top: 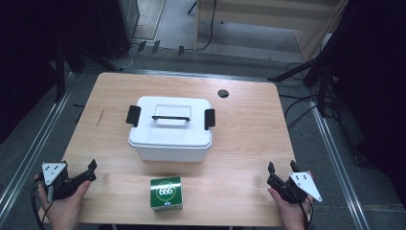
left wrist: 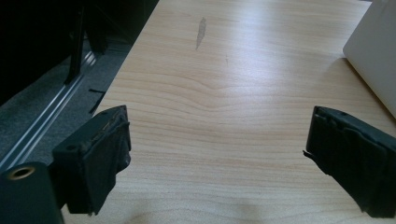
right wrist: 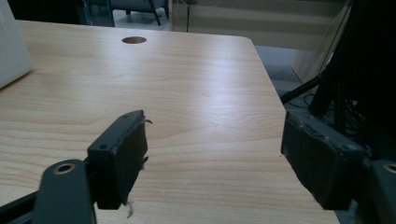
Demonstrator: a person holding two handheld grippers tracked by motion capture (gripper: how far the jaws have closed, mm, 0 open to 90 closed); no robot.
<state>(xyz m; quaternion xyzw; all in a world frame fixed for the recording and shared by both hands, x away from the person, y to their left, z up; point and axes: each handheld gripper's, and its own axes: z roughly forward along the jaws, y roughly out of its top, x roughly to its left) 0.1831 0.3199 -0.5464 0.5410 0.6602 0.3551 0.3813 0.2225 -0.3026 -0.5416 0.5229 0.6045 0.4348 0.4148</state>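
A small green box (top: 166,193) sits on the wooden table (top: 249,139), near the front edge and about midway between the two hands. It is roughly cube-shaped, with a glossy dark green top that carries a pale round ring and the white figures "666" in the middle. Its front face is green too, with a small light mark low down that is too small to read. It stands flat and square to the table edge, touching nothing else.

Just behind it, a little farther up the table, stands a white plastic storage box (top: 170,128) with its lid on. The lid has a black clasp (top: 133,115) at each end and a thin handle lying in a recess on top. A corner of this white box also appears at the right edge of the left gripper view (left wrist: 376,51) and at the left edge of the right gripper view (right wrist: 11,51).

The left gripper (top: 90,171) rests at the front left corner of the table, held in the left hand (top: 64,206), well apart from the green box. Its jaws stand wide apart over bare wood with nothing between them. The right gripper (top: 281,167) is at the front right corner in the right hand (top: 289,211), jaws likewise spread and empty. A dark round hole (top: 223,93) shows in the table top near the far edge.
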